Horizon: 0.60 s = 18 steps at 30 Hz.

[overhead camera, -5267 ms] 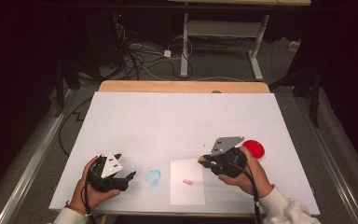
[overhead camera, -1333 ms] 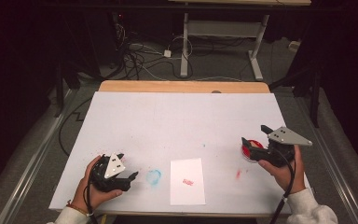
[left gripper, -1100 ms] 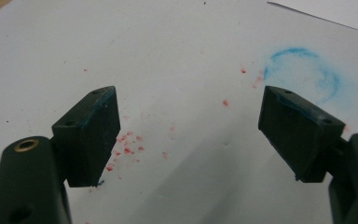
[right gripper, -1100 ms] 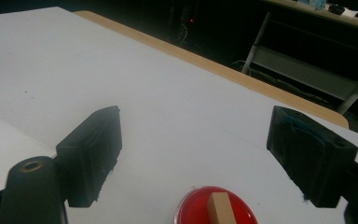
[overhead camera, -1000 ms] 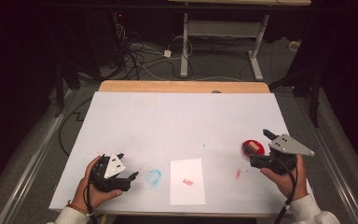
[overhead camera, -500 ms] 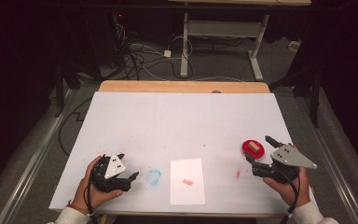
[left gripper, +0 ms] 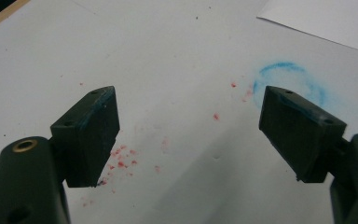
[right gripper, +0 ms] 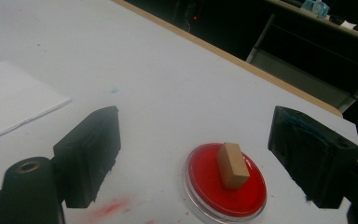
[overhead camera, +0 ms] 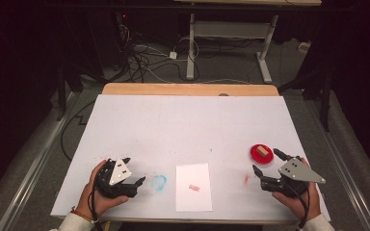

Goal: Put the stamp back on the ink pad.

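While the left gripper (overhead camera: 134,174) rests with jaws spread near a blue ring smudge (overhead camera: 159,182), the right gripper (overhead camera: 265,163) hovers wide open just short of the wooden stamp block (right gripper: 233,165) standing in the red ink dish (right gripper: 205,186).

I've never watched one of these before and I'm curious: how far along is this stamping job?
Done: the paper already bears a red mark, and the wooden stamp stands in the red ink dish. In hand: nothing; the right tool sits open beside the dish, and the left tool rests open. What is left I cannot tell.
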### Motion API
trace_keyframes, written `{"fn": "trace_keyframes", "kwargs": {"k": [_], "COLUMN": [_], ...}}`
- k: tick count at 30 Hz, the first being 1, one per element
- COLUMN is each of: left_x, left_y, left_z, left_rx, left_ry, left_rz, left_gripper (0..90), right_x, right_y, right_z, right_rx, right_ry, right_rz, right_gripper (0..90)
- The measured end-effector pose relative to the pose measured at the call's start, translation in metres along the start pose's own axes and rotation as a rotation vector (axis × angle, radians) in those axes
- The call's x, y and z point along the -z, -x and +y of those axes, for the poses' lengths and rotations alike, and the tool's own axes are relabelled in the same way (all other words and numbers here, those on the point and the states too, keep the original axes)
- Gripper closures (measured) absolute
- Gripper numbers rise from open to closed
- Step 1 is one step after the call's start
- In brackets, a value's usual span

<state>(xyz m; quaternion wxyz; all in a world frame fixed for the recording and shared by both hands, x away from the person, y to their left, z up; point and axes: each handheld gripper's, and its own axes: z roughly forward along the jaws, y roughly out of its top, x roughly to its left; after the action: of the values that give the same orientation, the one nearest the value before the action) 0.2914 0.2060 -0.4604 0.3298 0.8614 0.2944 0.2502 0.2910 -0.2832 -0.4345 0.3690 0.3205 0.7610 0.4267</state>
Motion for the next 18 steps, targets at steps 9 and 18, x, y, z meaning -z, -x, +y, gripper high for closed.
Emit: {"fn": "trace_keyframes", "kwargs": {"k": [9,18], "left_x": [0.001,0.003], "left_y": [0.005,0.010], "left_z": [0.004,0.006], "left_rx": [-0.026,-0.044], "left_ry": [0.028,0.029], "left_rz": [-0.004,-0.001], "left_gripper": [18.1,17.5], "right_x": [0.002,0.002], "right_y": [-0.006,-0.013], "right_z": [-0.013,-0.017], "right_rx": [0.027,0.048], "right_ry": [-0.030,-0.037], "right_rz": [-0.013,0.022], "right_gripper": [16.4,16.3]}}
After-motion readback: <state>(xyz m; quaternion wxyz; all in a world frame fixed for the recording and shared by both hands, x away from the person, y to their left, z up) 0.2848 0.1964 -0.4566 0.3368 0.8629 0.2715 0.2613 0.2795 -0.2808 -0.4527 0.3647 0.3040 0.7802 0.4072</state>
